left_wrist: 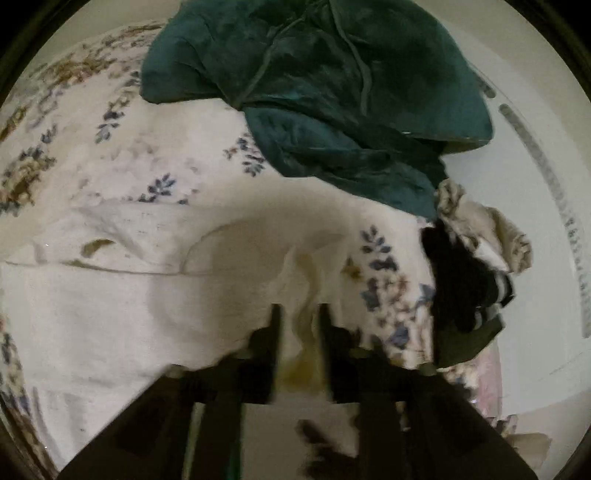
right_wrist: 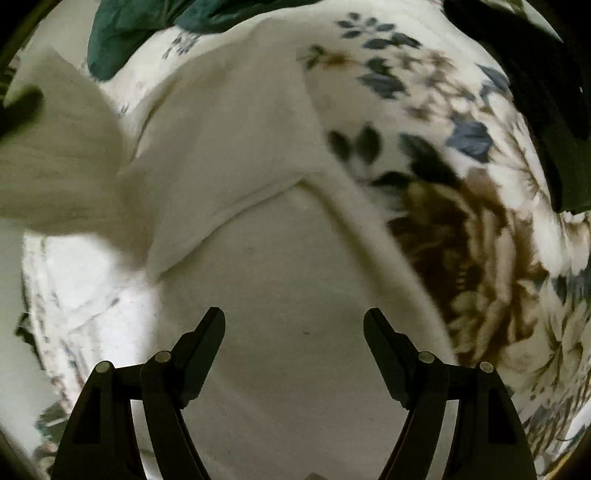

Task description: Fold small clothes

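A white garment (left_wrist: 155,295) lies spread on a floral bedsheet (left_wrist: 110,147). My left gripper (left_wrist: 299,314) is shut on a bunched fold of the white garment and lifts it a little. In the right wrist view the same white garment (right_wrist: 258,155) lies flat with a folded edge across it. My right gripper (right_wrist: 294,317) is open and empty just above the white cloth. A raised flap of the white garment (right_wrist: 55,158) hangs at the left.
A dark green hooded garment (left_wrist: 332,92) lies at the back of the bed, and its edge shows in the right wrist view (right_wrist: 122,33). A pile of black, striped and beige small clothes (left_wrist: 469,280) sits at the right. The bed's right edge is beyond it.
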`<state>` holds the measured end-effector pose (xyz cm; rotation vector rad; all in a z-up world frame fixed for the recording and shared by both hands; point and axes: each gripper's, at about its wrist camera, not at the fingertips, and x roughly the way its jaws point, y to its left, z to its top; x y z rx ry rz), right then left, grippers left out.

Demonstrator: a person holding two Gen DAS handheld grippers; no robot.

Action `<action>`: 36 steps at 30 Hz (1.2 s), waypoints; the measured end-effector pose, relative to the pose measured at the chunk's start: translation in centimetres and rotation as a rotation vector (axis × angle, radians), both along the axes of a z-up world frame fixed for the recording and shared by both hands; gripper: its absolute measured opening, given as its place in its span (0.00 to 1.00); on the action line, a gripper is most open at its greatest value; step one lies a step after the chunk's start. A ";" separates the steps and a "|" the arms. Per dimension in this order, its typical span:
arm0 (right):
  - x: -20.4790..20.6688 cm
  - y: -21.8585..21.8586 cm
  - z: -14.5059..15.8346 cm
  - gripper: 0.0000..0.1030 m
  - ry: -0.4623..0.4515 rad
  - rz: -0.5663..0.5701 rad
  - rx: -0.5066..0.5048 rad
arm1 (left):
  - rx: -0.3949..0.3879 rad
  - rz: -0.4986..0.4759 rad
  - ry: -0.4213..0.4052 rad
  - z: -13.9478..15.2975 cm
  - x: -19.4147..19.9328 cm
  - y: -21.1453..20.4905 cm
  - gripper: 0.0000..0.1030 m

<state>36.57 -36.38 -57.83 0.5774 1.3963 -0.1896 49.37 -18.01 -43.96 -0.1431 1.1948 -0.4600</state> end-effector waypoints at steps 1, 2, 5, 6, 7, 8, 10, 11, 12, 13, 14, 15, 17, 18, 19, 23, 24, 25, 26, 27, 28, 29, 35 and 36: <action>-0.5 -1.5 0.7 0.77 -0.007 -0.004 0.015 | -0.011 0.022 -0.006 0.1 0.1 1.4 0.59; -0.7 -2.8 1.3 0.77 -0.022 -0.014 0.034 | -0.019 0.050 -0.003 0.0 0.1 3.0 0.70; -0.5 -6.1 3.1 0.77 -0.064 -0.045 0.067 | 0.053 0.182 -0.034 -0.5 -0.8 9.4 0.82; -0.1 -6.2 3.6 0.77 -0.082 -0.055 0.074 | 0.110 0.235 -0.043 -1.1 -1.0 12.4 0.82; -0.2 -6.9 4.5 0.77 -0.096 -0.058 0.077 | 0.157 0.273 -0.046 -1.4 -1.2 14.4 0.82; 0.7 -7.2 5.0 0.77 -0.118 -0.057 0.083 | 0.222 0.324 -0.047 -2.1 -1.4 16.9 0.82; 2.1 -8.3 6.5 0.77 -0.136 -0.046 0.076 | 0.304 0.399 -0.024 -3.7 -1.8 21.2 0.82; 3.3 -7.9 6.5 0.77 -0.142 -0.039 0.064 | 0.334 0.439 0.003 -4.9 -1.9 23.4 0.82; 4.7 -7.6 6.3 0.77 -0.148 -0.026 0.043 | 0.346 0.465 0.021 -5.7 -2.0 24.7 0.82; 5.7 -6.7 5.7 0.77 -0.139 -0.019 0.022 | 0.358 0.493 0.036 -6.5 -2.1 25.9 0.82; 7.0 -6.2 5.0 0.74 -0.122 -0.009 0.004 | 0.368 0.518 0.048 -7.2 -2.1 26.9 0.82; 8.3 -5.4 4.2 0.47 -0.113 0.001 0.003 | 0.369 0.541 0.056 -7.9 -2.0 27.8 0.82; 10.4 -2.8 2.9 0.07 -0.079 0.043 -0.049 | 0.360 0.567 0.065 -8.7 -1.7 28.6 0.82; 10.9 -1.7 3.1 0.06 -0.096 0.059 -0.094 | 0.354 0.576 0.068 -8.8 -1.3 29.0 0.82; 10.9 -1.6 3.7 0.06 -0.124 0.069 -0.131 | 0.340 0.583 0.072 -9.2 -0.6 29.0 0.82; 11.6 -2.8 5.9 0.06 -0.176 0.046 -0.224 | 0.324 0.570 0.077 -10.4 1.8 29.3 0.82; 12.1 -3.6 5.1 0.06 -0.137 0.030 -0.225 | 0.336 0.559 0.085 -11.1 2.5 29.3 0.82; 12.4 -3.8 4.5 0.06 -0.104 0.039 -0.231 | 0.350 0.544 0.094 -11.7 2.9 28.9 0.82; 12.6 -3.9 3.7 0.07 -0.061 0.058 -0.224 | 0.372 0.524 0.116 -12.6 3.6 28.9 0.82; 13.1 -3.9 2.6 0.08 -0.011 0.080 -0.203 | 0.388 0.508 0.139 -13.6 4.0 28.9 0.83; 13.4 -3.7 2.0 0.11 0.025 0.094 -0.182 | 0.390 0.492 0.156 -14.4 4.2 29.1 0.83; 13.5 -3.7 1.8 0.19 0.039 0.093 -0.164 | 0.386 0.479 0.161 -14.8 4.2 29.3 0.83; 10.4 -3.6 5.3 0.57 -0.056 0.060 -0.129 | 0.360 0.434 0.112 -11.6 0.4 29.7 0.83; 9.3 -3.7 5.9 0.57 -0.063 0.053 -0.126 | 0.356 0.422 0.097 -10.8 -0.8 29.5 0.82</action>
